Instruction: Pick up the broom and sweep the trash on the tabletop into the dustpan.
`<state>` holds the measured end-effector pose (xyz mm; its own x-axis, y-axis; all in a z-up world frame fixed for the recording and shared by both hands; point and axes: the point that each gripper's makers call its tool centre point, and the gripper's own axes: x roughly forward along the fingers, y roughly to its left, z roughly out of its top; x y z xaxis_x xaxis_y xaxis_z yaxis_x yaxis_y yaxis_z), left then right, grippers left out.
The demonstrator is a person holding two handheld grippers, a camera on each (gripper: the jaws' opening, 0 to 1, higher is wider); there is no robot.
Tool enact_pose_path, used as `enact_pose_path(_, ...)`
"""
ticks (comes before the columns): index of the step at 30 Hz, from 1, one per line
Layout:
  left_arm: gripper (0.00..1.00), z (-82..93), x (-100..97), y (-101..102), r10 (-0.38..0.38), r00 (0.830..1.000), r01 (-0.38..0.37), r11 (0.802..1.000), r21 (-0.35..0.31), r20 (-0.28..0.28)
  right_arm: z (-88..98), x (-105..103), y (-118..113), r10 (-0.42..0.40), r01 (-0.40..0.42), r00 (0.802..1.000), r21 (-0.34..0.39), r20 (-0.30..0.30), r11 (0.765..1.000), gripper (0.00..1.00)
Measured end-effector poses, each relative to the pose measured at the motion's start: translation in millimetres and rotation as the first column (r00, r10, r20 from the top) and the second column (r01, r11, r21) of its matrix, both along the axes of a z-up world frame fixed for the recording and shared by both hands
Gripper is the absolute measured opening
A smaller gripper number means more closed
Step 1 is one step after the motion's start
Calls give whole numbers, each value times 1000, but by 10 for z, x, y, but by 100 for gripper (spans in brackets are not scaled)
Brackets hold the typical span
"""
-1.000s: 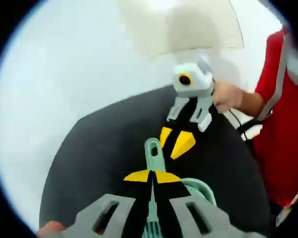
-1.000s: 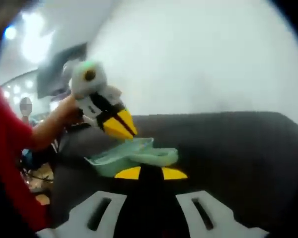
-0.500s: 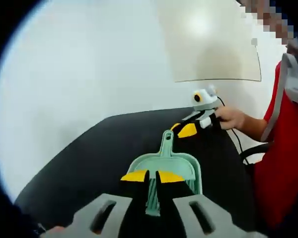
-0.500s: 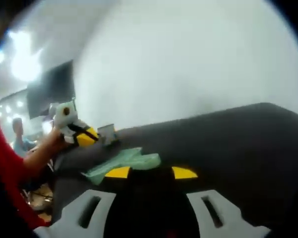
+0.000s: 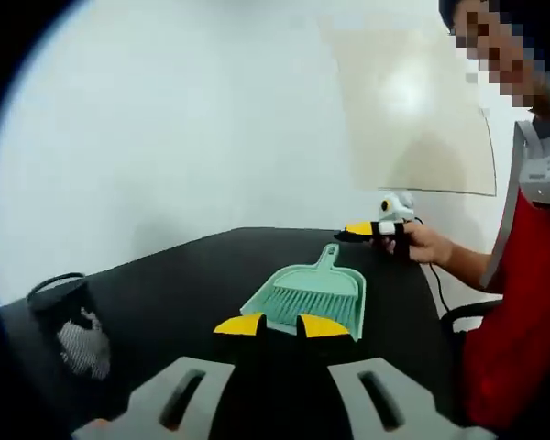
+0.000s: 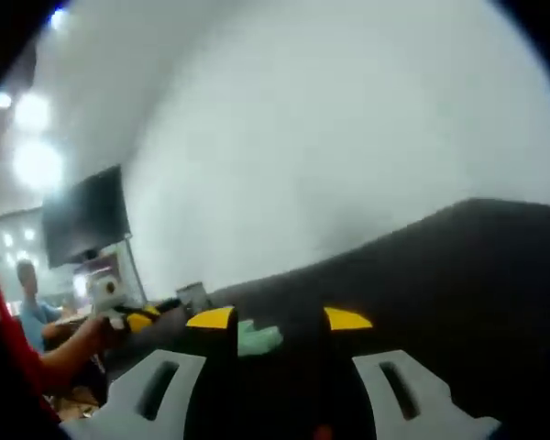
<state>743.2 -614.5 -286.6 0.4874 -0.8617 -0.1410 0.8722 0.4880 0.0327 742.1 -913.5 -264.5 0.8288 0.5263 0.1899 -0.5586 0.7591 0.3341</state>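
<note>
A mint-green dustpan [image 5: 335,286] lies on the black tabletop [image 5: 183,293], its handle pointing away from me. The matching green broom [image 5: 298,303] rests inside it, bristles showing. My left gripper [image 5: 281,325] hovers just in front of the pan, open, with nothing between its yellow-tipped jaws. My right gripper [image 5: 378,226] is held by a hand beyond the pan's handle. In the right gripper view, the right gripper [image 6: 280,318] stands open over the table, a corner of the dustpan [image 6: 257,339] showing between its jaws, and the left gripper [image 6: 133,319] is at the far left.
A black mesh bin [image 5: 69,321] with something white inside stands on the table's left end. A person in a red top [image 5: 513,302] sits at the right edge. A dark screen [image 6: 87,215] stands behind the table, with white walls around.
My left gripper let go of the broom and drew back; the broom now lies in the dustpan. My right gripper also backed away from the pan, its jaws wider apart.
</note>
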Motion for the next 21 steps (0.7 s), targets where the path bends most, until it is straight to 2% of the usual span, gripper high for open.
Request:
enact_pose_path(3, 13, -41, -15, 181, 48, 999, -48, 999, -15, 17, 78, -47, 56, 25, -24, 999, -8, 37, 1000, 37)
enact_pose_path(4, 14, -38, -24, 237, 59, 998, -58, 998, -29, 25, 147, -72, 80, 34, -33, 997, -14, 71, 999, 37)
enact_pose_path(6, 15, -13, -2, 370, 99, 995, -97, 994, -60, 33, 231, -106, 129, 33, -26, 992, -63, 124, 998, 37)
enact_pose_path(8, 15, 13, 19, 478, 130, 990, -126, 989, -73, 48, 281, -131, 214, 51, -39, 988, -82, 147, 996, 37)
enact_pose_path(10, 16, 74, 39, 585, 157, 984, -150, 985, -90, 79, 338, -164, 361, 93, -81, 982, -79, 167, 994, 37)
enact_pose_path(11, 16, 131, 78, 673, 188, 976, -177, 979, -99, 112, 380, -202, 499, 138, -124, 973, -84, 186, 989, 38)
enact_pose_path(15, 24, 250, 176, 889, 252, 956, -230, 962, -148, 149, 369, -243, 918, 240, -208, 951, -168, 195, 963, 46)
enact_pose_path(17, 30, 296, 172, 905, 252, 955, -222, 957, -187, 159, 345, -230, 1088, 276, -234, 942, -215, 190, 948, 47)
enact_pose_path(19, 31, 282, 140, 888, 237, 954, -199, 959, -203, 183, 387, -222, 1214, 298, -249, 931, -233, 209, 940, 47)
enact_pose_path(21, 31, 211, 89, 843, 201, 964, -170, 970, -176, 175, 418, -224, 1320, 323, -272, 921, -233, 219, 934, 47)
